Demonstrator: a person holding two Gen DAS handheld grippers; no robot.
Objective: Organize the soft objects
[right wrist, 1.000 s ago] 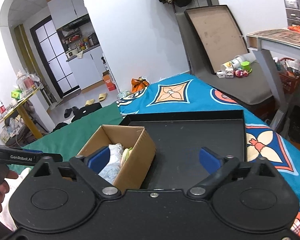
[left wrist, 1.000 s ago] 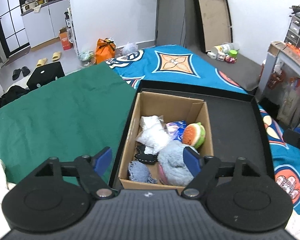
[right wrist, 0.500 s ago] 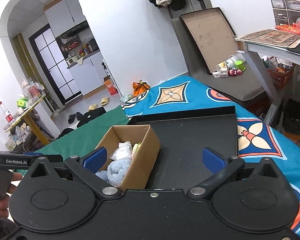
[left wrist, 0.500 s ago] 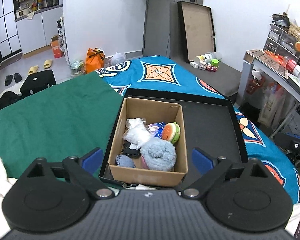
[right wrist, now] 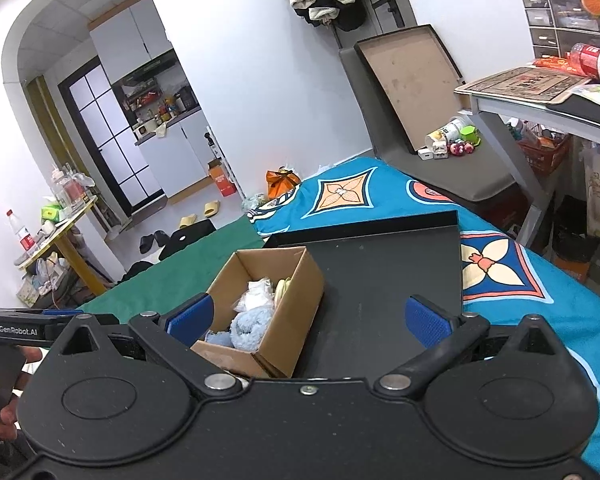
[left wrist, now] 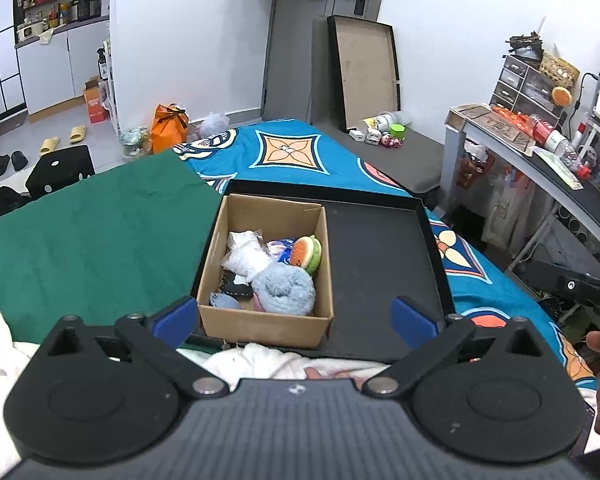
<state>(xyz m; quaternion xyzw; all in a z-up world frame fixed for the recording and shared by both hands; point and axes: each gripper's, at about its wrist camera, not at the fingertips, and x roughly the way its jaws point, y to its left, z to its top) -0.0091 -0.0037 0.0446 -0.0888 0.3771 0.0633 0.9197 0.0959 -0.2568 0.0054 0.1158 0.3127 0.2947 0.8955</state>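
Note:
A brown cardboard box [left wrist: 224, 236] stands in the left half of a shallow black tray [left wrist: 380, 264] on the bed. It holds a fluffy blue plush [left wrist: 286, 288], a watermelon-slice plush [left wrist: 307, 255], a white bagged item [left wrist: 246, 256], a small black item [left wrist: 236, 290] and a blue pouch. My left gripper [left wrist: 295, 318] is open and empty, held back above the box's near wall. My right gripper [right wrist: 307, 318] is open and empty, to the right of the box [right wrist: 296, 280], over the tray [right wrist: 384, 276]. The blue plush [right wrist: 252, 324] shows there too.
A green cloth [left wrist: 88, 232] covers the bed left of the tray; a blue patterned sheet [left wrist: 284, 152] lies beyond it. White fabric [left wrist: 256, 360] lies at the near edge. A desk [left wrist: 540, 160] stands at the right. A second tray [left wrist: 364, 68] leans on the far wall.
Both grippers have pulled back and up from the box, so the box looks smaller and farther. The left jaws have opened wider. The box's contents have not moved.

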